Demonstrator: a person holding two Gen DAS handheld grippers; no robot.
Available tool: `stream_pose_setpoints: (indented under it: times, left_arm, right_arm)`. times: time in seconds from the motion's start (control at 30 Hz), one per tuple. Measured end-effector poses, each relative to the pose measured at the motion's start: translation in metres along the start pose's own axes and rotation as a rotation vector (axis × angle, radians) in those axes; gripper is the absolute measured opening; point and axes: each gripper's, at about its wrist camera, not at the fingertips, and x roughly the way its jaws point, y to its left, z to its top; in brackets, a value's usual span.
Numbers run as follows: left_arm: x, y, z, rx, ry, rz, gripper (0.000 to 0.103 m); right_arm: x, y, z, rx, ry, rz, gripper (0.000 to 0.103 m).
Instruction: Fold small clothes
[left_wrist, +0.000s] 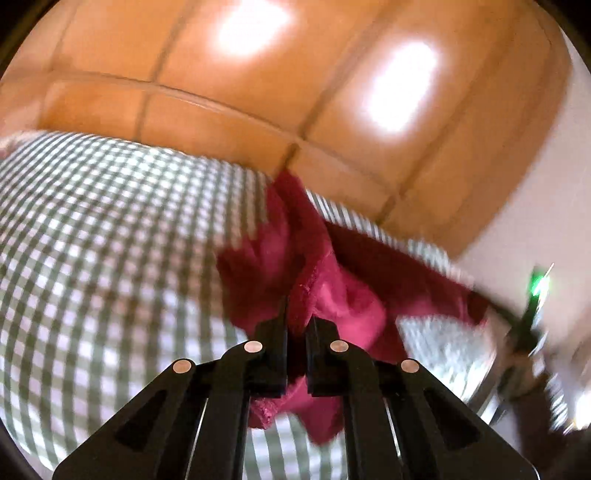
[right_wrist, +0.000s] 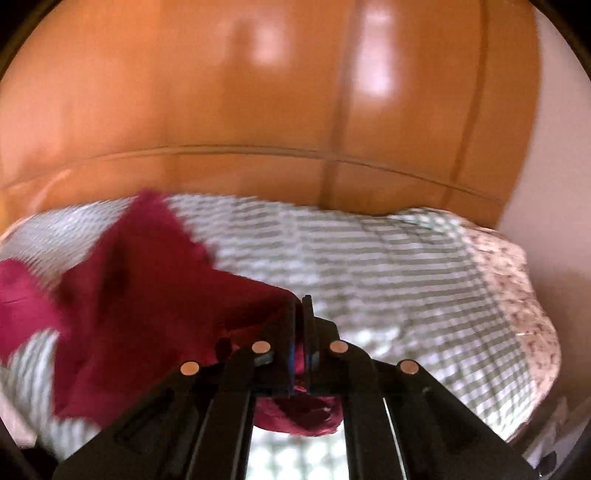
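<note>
Both grippers, left gripper (left_wrist: 296, 325) and right gripper (right_wrist: 300, 306), pinch the crimson garment (left_wrist: 332, 291) above the checked bedcover (left_wrist: 110, 229); folding looks barely begun.

Two wrist views angled down, close over shared checked bedcover (left_wrist: 92, 240)

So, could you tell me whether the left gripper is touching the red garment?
Touching. The left wrist view shows the left gripper shut on a fold of the red garment, with cloth pinched between its fingers.
</note>
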Motion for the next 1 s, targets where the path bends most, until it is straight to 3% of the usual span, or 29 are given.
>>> stream_pose_setpoints:
  times: [0.1,0.33,0.47,0.53,0.57,0.6,0.63,0.67,0.77,0.83,0.9,1.0]
  left_arm:
    - [-0.015,0.034,0.041,-0.129,-0.079,0.034,0.005]
    - [-0.016,0.121,0.13,-0.305,-0.195,0.334,0.005]
    - [-0.016,0.163,0.165,-0.376,-0.225,0.547,0.005]
    - [-0.012,0.175,0.173,-0.401,-0.213,0.601,0.007]
    - [-0.008,0.181,0.175,-0.42,-0.195,0.651,0.015]
    - [-0.007,0.183,0.173,-0.43,-0.185,0.667,0.023]
    - [-0.008,0.185,0.17,-0.432,-0.183,0.655,0.046]
    - [-0.01,0.183,0.162,-0.425,-0.197,0.636,0.062]
    - [-0.006,0.176,0.135,-0.376,-0.174,0.562,0.065]
    - [-0.001,0.169,0.113,-0.347,-0.129,0.469,0.065]
    - [0.011,0.151,0.074,-0.309,-0.036,0.351,0.065]
    - [0.039,0.126,0.011,-0.287,0.141,0.169,0.054]
  right_arm:
    - [0.042,-0.031,0.026,0.04,0.024,-0.118,0.003]
    - [0.125,-0.083,0.063,0.13,0.111,-0.31,0.003]
    - [0.16,-0.095,0.067,0.162,0.157,-0.34,0.003]
    - [0.173,-0.097,0.065,0.177,0.179,-0.329,0.004]
    - [0.175,-0.096,0.063,0.18,0.179,-0.323,0.01]
    - [0.174,-0.093,0.058,0.188,0.178,-0.292,0.023]
    - [0.172,-0.092,0.052,0.197,0.168,-0.269,0.059]
    - [0.165,-0.087,0.046,0.196,0.154,-0.243,0.066]
    - [0.144,-0.065,0.021,0.186,0.173,-0.089,0.064]
    - [0.125,-0.045,-0.004,0.198,0.215,0.084,0.064]
    - [0.108,-0.024,-0.028,0.194,0.269,0.235,0.063]
    - [0.081,0.015,-0.066,0.196,0.361,0.465,0.055]
